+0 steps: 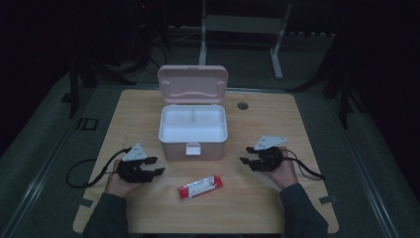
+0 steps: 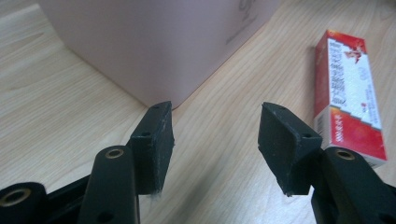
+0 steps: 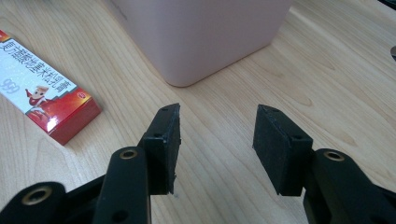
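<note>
- Seen from above, a wooden table [image 1: 277,198] carries a pink storage box [image 1: 193,133] at its middle, with the lid [image 1: 193,84] standing open at the 12 o'clock side
- The inside of the box is white, and a small latch sits on the front wall at 6 o'clock
- A red and white carton [image 1: 200,187] lies flat on the table at 6 o'clock from the box, near it but not touching
- Your left gripper [image 1: 154,166] rests at about 8 o'clock from the box; its jaws stand apart with nothing between them
- In the left gripper view the carton [image 2: 351,95] lies at 2 o'clock from the jaws
- Your right gripper [image 1: 246,162] rests at about 4 o'clock from the box, jaws likewise apart and holding nothing
- In the right gripper view the carton [image 3: 44,88] lies at 10 o'clock, the box [image 3: 205,32] at 12 o'clock
</note>
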`<act>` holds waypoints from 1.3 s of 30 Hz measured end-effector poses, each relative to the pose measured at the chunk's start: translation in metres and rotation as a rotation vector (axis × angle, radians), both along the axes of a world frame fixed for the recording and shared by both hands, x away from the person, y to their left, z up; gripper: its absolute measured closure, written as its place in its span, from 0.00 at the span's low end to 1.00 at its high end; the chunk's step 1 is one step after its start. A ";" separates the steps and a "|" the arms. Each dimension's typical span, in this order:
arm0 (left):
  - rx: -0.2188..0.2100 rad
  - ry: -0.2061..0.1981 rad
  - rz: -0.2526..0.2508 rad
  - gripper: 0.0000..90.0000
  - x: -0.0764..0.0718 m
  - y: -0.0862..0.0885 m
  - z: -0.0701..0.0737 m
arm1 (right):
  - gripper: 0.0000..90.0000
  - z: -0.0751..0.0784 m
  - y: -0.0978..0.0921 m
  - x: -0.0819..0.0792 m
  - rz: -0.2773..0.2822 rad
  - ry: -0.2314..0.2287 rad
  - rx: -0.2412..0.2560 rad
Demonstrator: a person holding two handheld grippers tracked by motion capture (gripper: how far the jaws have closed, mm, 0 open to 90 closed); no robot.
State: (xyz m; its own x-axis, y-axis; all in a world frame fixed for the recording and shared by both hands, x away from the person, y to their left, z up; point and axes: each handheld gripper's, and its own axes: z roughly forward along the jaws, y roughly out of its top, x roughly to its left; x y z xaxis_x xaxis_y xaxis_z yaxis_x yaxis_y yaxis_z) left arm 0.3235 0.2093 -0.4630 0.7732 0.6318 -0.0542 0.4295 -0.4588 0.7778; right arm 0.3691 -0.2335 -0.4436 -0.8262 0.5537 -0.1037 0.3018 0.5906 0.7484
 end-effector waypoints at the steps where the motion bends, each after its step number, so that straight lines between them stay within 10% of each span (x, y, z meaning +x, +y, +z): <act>1: 0.009 -0.001 -0.005 0.50 0.000 -0.002 0.001 | 0.56 0.000 0.000 0.000 0.001 0.001 0.000; 23: 0.095 0.051 -0.130 0.52 -0.006 -0.070 0.037 | 0.55 0.003 -0.001 -0.002 0.011 0.004 -0.060; 39: 0.261 0.099 -0.267 0.46 -0.012 -0.157 0.002 | 0.55 0.006 -0.003 -0.004 0.013 -0.009 -0.059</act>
